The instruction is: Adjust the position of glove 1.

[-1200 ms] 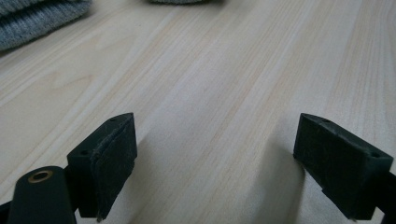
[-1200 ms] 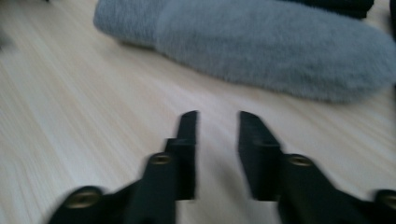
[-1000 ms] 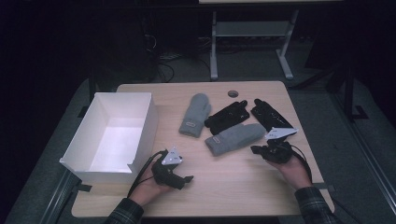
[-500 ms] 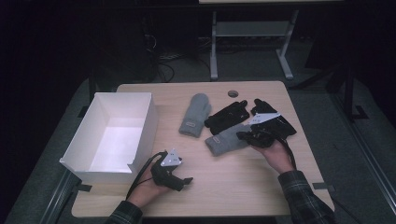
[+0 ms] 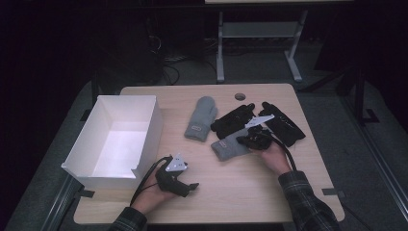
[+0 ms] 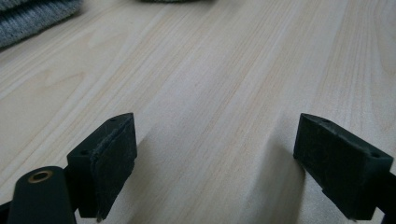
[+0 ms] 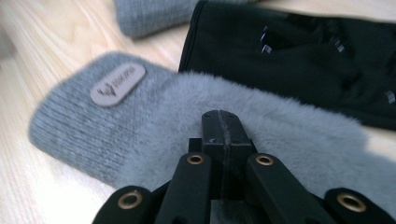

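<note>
The right gripper (image 5: 251,138) hangs over the near grey mitten (image 5: 230,147), its black jaws pressed flat together with nothing between them; in the right gripper view the closed tip (image 7: 222,135) sits just above the mitten's fuzzy body, and whether it touches the pile cannot be told. That mitten (image 7: 187,121) lies flat near the middle of the table (image 5: 269,192), its cuff a ribbed knit with a small oval tan patch, the rest a soft, short fur. Just beyond it lies a black glove (image 5: 234,120) of smooth, matte cloth, its edge touching the mitten; a second black glove (image 5: 283,122) lies to the right, fingers spread. The other grey mitten (image 5: 200,118) rests apart, farther left, rounded at its tip.

The left gripper (image 5: 185,185) rests low on the pale wood near the front edge, a grey three-cornered plate on its top. Its jaws stand wide apart (image 6: 219,177), the blocky pads faced with rough dark lining, and only bare grained wood between them.

A white box (image 5: 144,139) with thin, straight walls stands open at the table's left side, near the left gripper.
</note>
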Demonstrator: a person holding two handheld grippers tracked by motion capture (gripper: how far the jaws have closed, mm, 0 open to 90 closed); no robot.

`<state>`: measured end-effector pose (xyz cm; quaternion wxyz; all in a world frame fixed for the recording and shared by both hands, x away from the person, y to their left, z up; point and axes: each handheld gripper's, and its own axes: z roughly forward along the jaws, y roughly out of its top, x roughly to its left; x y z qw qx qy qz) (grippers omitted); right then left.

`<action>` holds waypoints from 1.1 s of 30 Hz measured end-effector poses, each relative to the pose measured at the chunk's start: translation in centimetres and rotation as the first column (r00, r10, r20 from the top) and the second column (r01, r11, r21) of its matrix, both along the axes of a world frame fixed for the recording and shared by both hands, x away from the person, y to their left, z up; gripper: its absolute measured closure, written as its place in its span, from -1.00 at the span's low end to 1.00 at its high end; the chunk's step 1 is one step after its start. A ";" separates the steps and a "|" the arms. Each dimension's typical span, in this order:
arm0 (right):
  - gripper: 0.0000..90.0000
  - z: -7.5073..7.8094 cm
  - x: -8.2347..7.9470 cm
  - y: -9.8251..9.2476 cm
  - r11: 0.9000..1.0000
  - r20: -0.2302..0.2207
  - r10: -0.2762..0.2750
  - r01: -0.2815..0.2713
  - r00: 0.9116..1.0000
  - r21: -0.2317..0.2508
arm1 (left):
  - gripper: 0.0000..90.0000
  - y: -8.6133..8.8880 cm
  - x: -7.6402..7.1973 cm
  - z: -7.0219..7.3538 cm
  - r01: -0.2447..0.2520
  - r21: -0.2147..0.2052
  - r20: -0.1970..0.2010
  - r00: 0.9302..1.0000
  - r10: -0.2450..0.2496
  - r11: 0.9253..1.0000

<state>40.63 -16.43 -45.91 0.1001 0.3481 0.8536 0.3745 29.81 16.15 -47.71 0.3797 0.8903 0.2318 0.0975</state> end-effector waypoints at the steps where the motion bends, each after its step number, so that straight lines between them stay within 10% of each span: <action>1: 1.00 -0.1 0.0 0.1 1.000 -0.005 0.002 -0.002 1.000 -0.001 | -0.72 0.0 0.0 0.0 -0.001 0.000 -0.001 1.000 0.001 1.000; 33: 1.00 -0.3 -6.2 4.0 0.971 -0.038 0.239 -0.240 0.970 -0.023 | -0.72 0.0 0.0 0.0 0.001 0.004 -0.001 1.000 -0.001 1.000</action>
